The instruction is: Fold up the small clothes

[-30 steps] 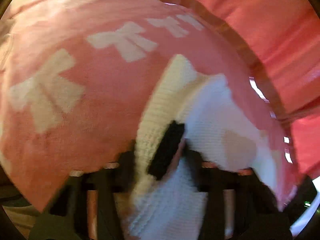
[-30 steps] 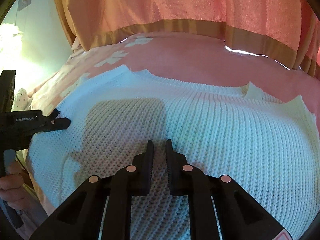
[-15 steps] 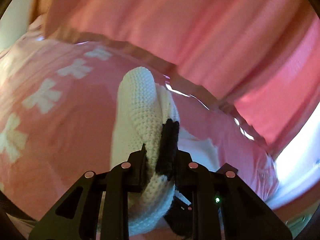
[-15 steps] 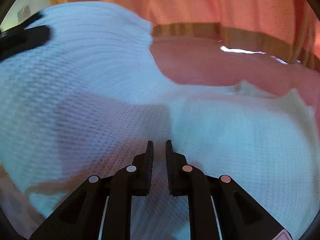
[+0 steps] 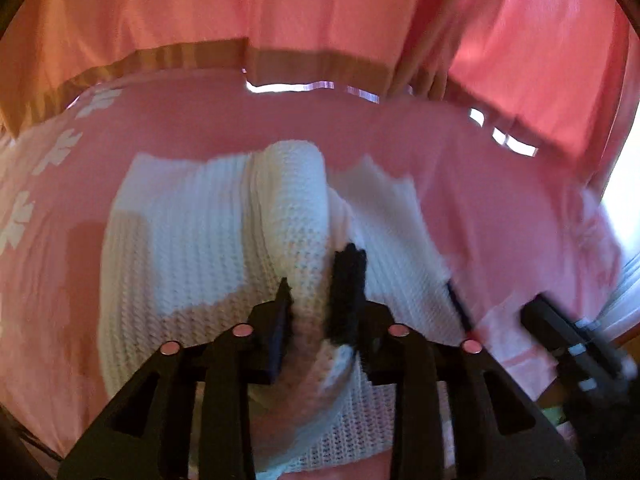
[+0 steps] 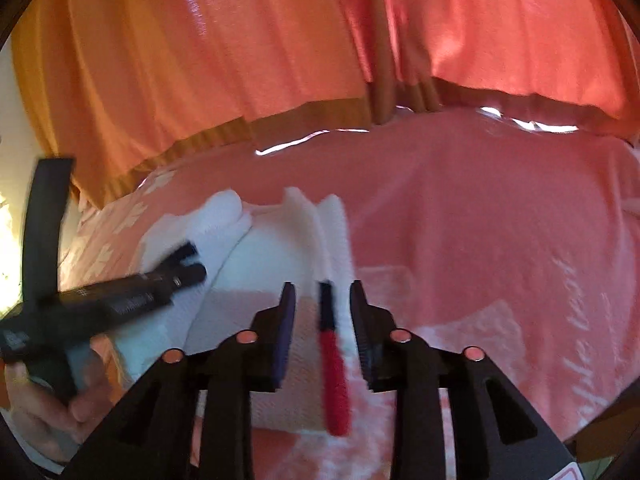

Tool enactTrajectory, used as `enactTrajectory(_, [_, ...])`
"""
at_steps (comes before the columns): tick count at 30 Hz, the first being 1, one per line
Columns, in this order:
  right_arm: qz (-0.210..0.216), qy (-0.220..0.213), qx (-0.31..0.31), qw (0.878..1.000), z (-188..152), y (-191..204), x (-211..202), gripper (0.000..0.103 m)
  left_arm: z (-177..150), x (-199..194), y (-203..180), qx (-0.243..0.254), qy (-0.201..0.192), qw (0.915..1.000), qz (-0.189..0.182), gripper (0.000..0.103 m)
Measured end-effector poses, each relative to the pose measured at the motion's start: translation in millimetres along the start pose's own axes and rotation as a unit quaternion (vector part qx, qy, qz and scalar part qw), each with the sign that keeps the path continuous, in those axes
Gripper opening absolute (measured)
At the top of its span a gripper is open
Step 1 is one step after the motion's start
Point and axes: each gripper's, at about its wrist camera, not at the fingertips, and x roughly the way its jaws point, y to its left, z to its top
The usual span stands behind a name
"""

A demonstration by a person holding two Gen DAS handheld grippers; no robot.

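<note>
A white knit sweater (image 5: 180, 248) lies on the pink bedspread (image 5: 280, 120), one side folded over into a thick roll (image 5: 296, 192). My left gripper (image 5: 316, 292) holds that folded layer between its fingers, jaws slightly apart around the knit. In the right wrist view the sweater (image 6: 264, 264) lies left of centre, and the left gripper (image 6: 188, 264) reaches over it from the left. My right gripper (image 6: 324, 300) is open just above the sweater's right edge. A red and black strip (image 6: 334, 364) shows between its fingers.
Orange-pink curtains (image 6: 280, 40) hang behind the bed. The bedspread (image 6: 500, 220) stretches bare to the right, with white bow prints (image 5: 20, 216) on the left. The right gripper (image 5: 576, 344) shows at the right edge of the left wrist view.
My left gripper carried the sweater's left side up and over to the right, laying it on the body. My right gripper opened and drew back from the sweater's middle to its right edge.
</note>
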Motion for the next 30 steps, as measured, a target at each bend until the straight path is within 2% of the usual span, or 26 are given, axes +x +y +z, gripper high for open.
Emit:
enactTrajectory(4, [0.008,0.010,-0.005,1.000,-10.0,-6.8,0.9,0.040,-14.9,-31.9,10.1,-0.002,-0.031,0.9990,-0.031,0.070])
enactTrajectory(5, [0.013,0.009,-0.009,1.000,-9.9,-5.9,1.1,0.047,-17.3,-47.8,18.8,-0.002,-0.046,0.9984,-0.031,0.073])
enactTrajectory(6, [0.020,0.007,-0.016,1.000,-10.1,-2.5,0.6,0.053,-18.4,-56.0,23.0,-0.001,-0.057,0.9979,-0.032,0.081])
enactTrajectory(7, [0.028,0.007,-0.022,0.999,-9.9,1.6,-0.3,0.056,-20.9,-67.6,32.1,-0.001,-0.067,0.9974,-0.028,0.087])
enactTrajectory(11, [0.072,0.013,-0.034,0.997,-11.4,21.0,0.7,0.065,-43.3,-88.5,66.6,-0.002,-0.068,0.9977,0.006,0.088])
enactTrajectory(14, [0.119,0.031,-0.019,0.992,-9.4,31.5,8.9,0.068,-62.9,-82.4,74.0,-0.004,-0.045,0.9989,-0.014,0.088])
enactTrajectory(17, [0.152,0.044,-0.008,0.987,-6.3,44.3,15.6,0.069,-80.3,-67.9,71.0,0.015,-0.019,0.9995,-0.019,0.088])
enactTrajectory(22, [0.176,0.065,0.000,0.982,-3.5,63.8,30.7,0.070,-97.0,-43.3,73.1,0.025,0.003,0.9997,0.007,0.088])
enactTrajectory(28, [0.186,0.117,0.000,0.976,-8.4,87.9,70.1,0.071,-103.6,-22.0,106.9,-0.024,0.042,0.9983,0.031,0.088])
enactTrajectory(29, [0.181,0.122,-0.005,0.976,-10.5,91.4,76.0,0.065,-104.3,-21.0,113.1,-0.037,0.045,0.9978,0.031,0.088])
enactTrajectory(30, [0.173,0.123,-0.013,0.977,-12.7,94.6,80.5,0.036,-105.4,-20.5,116.9,-0.046,0.045,0.9975,0.030,0.088])
